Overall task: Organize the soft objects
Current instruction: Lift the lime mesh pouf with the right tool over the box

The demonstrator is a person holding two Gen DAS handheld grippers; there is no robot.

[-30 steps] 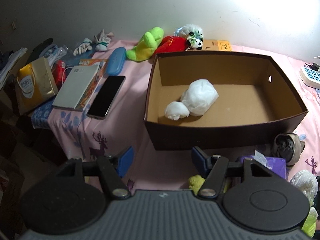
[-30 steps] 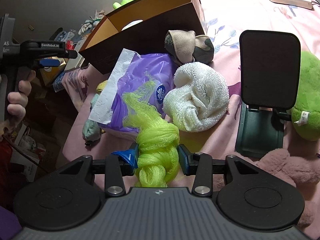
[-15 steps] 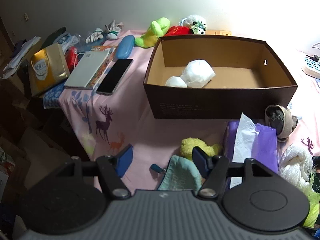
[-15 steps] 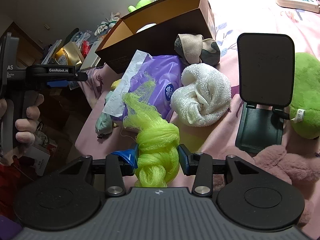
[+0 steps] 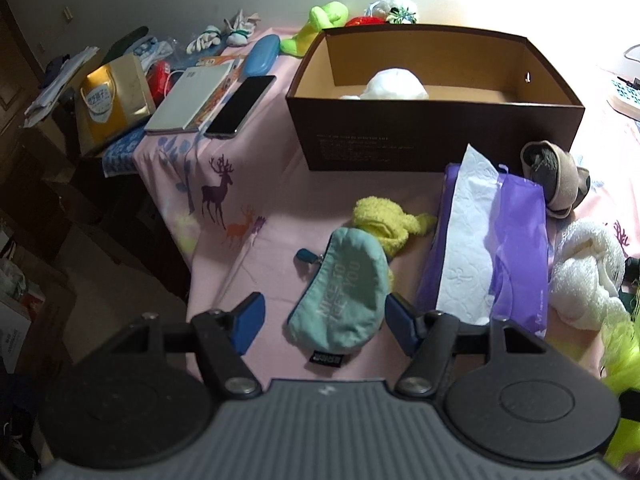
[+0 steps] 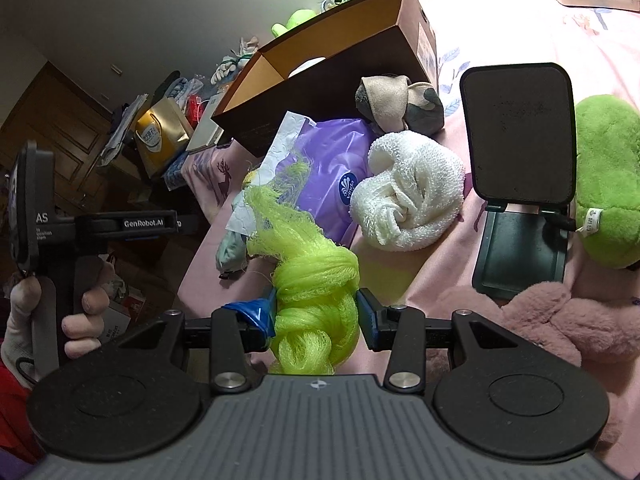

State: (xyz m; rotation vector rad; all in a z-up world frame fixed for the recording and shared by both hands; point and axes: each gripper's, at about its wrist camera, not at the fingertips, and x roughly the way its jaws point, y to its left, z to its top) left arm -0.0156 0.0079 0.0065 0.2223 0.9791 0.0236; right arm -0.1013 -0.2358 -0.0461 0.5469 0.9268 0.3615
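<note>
We have the right gripper (image 6: 316, 312) clenched on the knotted neon-green mesh scarf (image 6: 316, 280) at lower centre, lifted clear so it can go to the brown cardboard box (image 5: 436, 136) at upper centre. The left gripper (image 5: 324, 316) hangs with jaws spread and empty, bracketing the teal zip pouch (image 5: 344, 300), likely its next pick.

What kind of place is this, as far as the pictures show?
Probably a bedroom at home: a pink sheet with deer prints covers a soft, bed-like surface, plush toys lie on it, and a wooden door stands behind a cluttered side table.
</note>
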